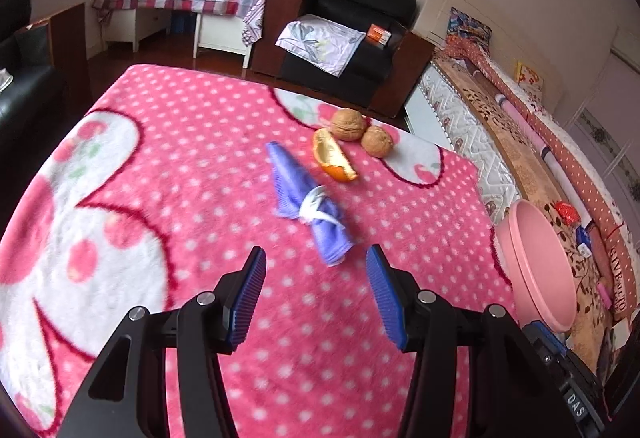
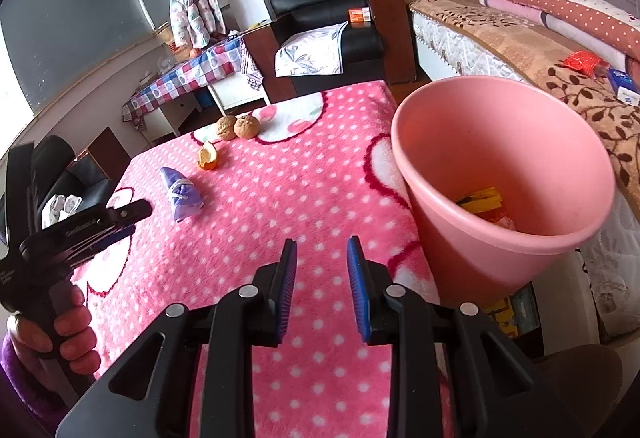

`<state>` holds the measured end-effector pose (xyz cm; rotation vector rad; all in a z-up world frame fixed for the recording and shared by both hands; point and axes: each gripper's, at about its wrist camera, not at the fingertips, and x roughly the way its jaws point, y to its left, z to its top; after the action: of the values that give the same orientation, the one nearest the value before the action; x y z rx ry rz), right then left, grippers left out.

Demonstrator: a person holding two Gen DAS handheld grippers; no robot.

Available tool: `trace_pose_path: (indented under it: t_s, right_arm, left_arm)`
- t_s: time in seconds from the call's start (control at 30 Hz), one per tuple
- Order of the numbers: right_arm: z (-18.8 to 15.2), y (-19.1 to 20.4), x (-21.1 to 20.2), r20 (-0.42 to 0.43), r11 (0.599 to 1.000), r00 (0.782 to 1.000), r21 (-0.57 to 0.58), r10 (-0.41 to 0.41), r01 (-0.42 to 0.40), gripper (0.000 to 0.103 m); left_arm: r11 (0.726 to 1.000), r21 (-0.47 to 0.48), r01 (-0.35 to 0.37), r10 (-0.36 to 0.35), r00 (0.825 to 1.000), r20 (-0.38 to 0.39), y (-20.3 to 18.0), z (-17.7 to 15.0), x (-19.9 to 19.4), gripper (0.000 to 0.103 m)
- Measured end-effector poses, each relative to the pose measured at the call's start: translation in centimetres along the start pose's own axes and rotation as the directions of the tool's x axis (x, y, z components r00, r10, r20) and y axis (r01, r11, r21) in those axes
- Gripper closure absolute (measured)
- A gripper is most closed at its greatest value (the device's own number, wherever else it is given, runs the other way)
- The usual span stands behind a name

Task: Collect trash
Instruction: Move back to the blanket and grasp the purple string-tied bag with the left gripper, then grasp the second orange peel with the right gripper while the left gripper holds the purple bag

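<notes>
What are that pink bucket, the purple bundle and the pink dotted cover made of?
The pink round bucket looks like moulded plastic: smooth, matte, with a thin even rim. The purple rolled bundle seems to be ribbed knit cloth, tied with a white strip. The pink white-dotted cover looks like fleece or plush, judging by its fuzzy nap. All three are judged by look alone.

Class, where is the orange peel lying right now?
In both wrist views the orange peel lies on the pink dotted blanket, between the purple cloth bundle and the two walnuts.
</notes>
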<state>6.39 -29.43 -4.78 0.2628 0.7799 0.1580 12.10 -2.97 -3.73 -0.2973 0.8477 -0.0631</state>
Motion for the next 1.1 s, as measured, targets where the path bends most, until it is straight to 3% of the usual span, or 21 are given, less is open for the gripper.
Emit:
trace_pose_path:
  t_s: [0.23, 0.33, 0.43, 0.63, 0.8, 0.93, 1.1]
  right_arm:
    - [1.1, 0.8, 1.5, -0.018, 1.0, 1.0, -0.022, 0.017, -0.018, 0.077]
    - [1.8, 1.5, 2.2, -0.02, 0.999, 1.0, -0.036, 0.024, -0.025, 0.077]
    - [2.5, 2.4, 3.0, -0.024, 0.998, 0.999, -0.051, 0.036, -0.037, 0.077]
    - [4.0, 5.0, 5.4, -0.04, 0.992, 0.994, -0.07, 0.098, -0.101, 0.077]
    - [5.1, 7.6, 8.1, -0.078, 0.983, 0.984, -0.075, 0.161, -0.167, 0.077]
    - [6.1, 10.8, 10.6, -0.095, 0.974, 0.981, -0.134, 0.169, -0.181, 0.065]
    - [7.1, 13.4, 13.0, -0.091, 0.969, 0.989, -0.209, 0.115, -0.131, 0.064]
  left_arm:
    - [0.999, 0.01, -0.04, 0.04, 0.998, -0.045, -1.4, 0.9, 3.5, 0.053]
    - [0.998, -0.012, -0.056, 0.055, 0.996, -0.075, -1.1, 1.1, 5.0, 0.064]
    - [0.998, -0.024, -0.05, 0.048, 0.996, -0.081, -0.3, 1.2, 5.6, 0.083]
    - [0.999, -0.035, -0.034, 0.032, 0.999, -0.041, 1.9, 1.6, 4.0, 0.084]
    - [0.997, -0.009, -0.083, 0.083, 0.996, 0.018, 4.5, 1.7, 2.5, 0.084]
    - [0.996, -0.035, -0.087, 0.088, 0.996, 0.021, 6.5, 1.4, 2.3, 0.084]
    - [0.996, -0.073, -0.041, 0.042, 0.999, 0.012, 7.6, 1.1, 2.8, 0.084]
